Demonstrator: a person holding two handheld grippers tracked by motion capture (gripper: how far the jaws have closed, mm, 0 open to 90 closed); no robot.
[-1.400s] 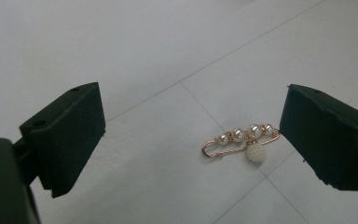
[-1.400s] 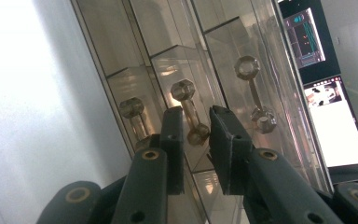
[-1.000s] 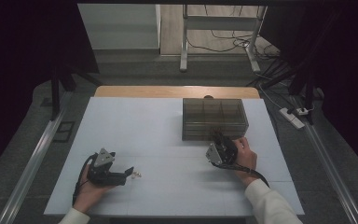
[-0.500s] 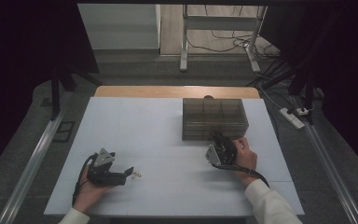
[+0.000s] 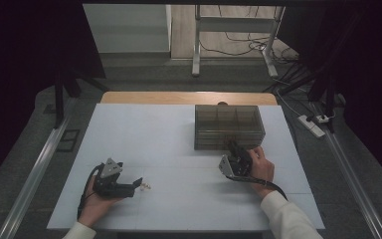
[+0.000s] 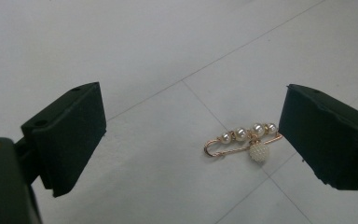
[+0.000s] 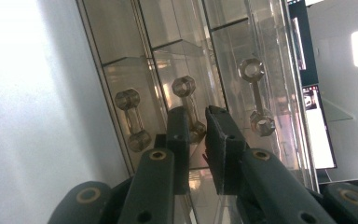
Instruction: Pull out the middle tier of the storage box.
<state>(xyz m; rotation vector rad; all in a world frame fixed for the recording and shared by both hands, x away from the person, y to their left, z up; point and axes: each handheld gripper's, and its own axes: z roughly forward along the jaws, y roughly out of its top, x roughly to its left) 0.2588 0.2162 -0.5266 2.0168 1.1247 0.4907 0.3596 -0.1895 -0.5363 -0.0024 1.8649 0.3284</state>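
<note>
- left gripper (image 5: 138, 183) lies on the table (image 5: 169, 139), well left of the box (image 5: 229, 127); its jaws stand released, wide around the brooch (image 6: 244, 142), one pad just beside it.
- right gripper (image 7: 196, 122) at the box front, jaws just closing, clenched on the middle handle (image 7: 189, 107).

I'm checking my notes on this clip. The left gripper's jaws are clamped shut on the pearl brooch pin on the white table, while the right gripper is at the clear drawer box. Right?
Not quite. The left gripper has its jaws wide open, and the pearl brooch pin lies loose on the white table between them, as the left gripper view shows. The right gripper is indeed at the clear drawer box.
</note>
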